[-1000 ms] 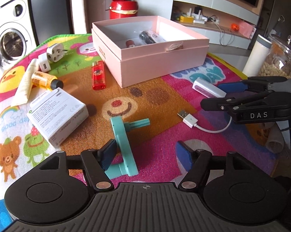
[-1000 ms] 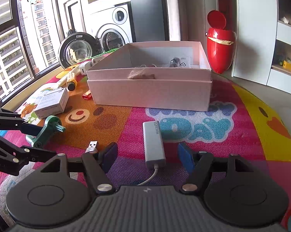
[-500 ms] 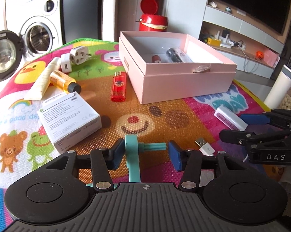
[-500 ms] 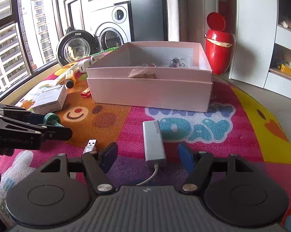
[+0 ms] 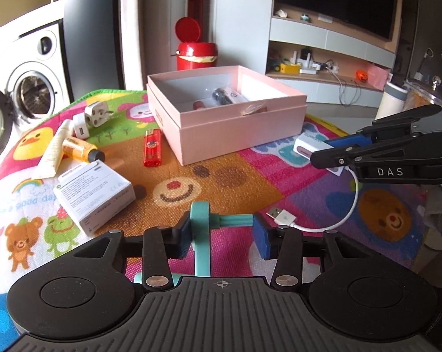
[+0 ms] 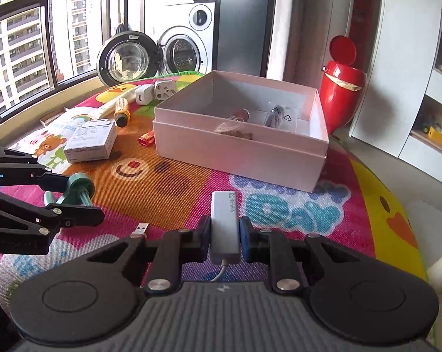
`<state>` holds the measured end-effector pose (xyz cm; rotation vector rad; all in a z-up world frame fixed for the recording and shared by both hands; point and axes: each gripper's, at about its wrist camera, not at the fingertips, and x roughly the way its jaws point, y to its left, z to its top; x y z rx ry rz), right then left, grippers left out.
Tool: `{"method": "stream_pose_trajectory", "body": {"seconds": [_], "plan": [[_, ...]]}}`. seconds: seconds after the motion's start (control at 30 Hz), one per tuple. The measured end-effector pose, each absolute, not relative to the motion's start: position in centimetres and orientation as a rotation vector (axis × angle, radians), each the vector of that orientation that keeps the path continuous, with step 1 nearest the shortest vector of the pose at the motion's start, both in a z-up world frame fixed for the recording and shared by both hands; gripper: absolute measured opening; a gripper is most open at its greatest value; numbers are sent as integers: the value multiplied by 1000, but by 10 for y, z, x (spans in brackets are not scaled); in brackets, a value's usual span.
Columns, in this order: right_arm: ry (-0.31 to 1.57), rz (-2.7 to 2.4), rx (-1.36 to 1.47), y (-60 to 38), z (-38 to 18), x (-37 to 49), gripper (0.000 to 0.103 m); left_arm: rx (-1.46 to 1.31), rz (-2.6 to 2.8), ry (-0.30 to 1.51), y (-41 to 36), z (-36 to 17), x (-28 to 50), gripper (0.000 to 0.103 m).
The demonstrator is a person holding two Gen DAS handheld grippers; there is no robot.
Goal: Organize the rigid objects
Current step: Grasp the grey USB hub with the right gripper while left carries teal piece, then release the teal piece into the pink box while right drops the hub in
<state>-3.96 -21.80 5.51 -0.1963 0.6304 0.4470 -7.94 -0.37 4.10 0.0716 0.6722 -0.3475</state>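
My left gripper (image 5: 222, 233) is shut on a teal plastic holder (image 5: 202, 234), one pad on its disc and one on its stem tip; it also shows in the right wrist view (image 6: 78, 189). My right gripper (image 6: 224, 236) is shut on a white USB adapter (image 6: 224, 223), whose cable and USB plug (image 6: 141, 229) trail on the mat. The open pink box (image 5: 227, 114) stands ahead and holds a couple of small items; it shows in the right wrist view too (image 6: 241, 138).
On the colourful mat (image 5: 221, 176) lie a red lighter (image 5: 152, 148), a white carton (image 5: 93, 195), an orange bottle (image 5: 81, 148), a cream tube (image 5: 55, 152) and two white plugs (image 5: 89, 117). A red bin (image 5: 196, 51) stands behind the box.
The left gripper closed on the teal holder. The right gripper closed on the white USB adapter and both views rose slightly.
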Motion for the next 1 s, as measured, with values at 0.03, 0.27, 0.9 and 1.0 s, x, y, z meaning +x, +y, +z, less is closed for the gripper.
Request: {"method": "stream_pose_trajectory", "body": {"seconds": [0.03, 0.27, 0.9, 1.0], "plan": [[600, 450, -191, -220, 68, -40, 20, 51, -371, 646, -2, 54, -78, 48], [333, 407, -153, -231, 183, -12, 20, -37, -422, 390, 9, 174, -25, 48], [521, 346, -216, -215, 97, 59, 40, -215, -311, 662, 35, 92, 118, 46], [560, 386, -195, -216, 80, 39, 40, -239, -248, 707, 56, 70, 106, 45]]}}
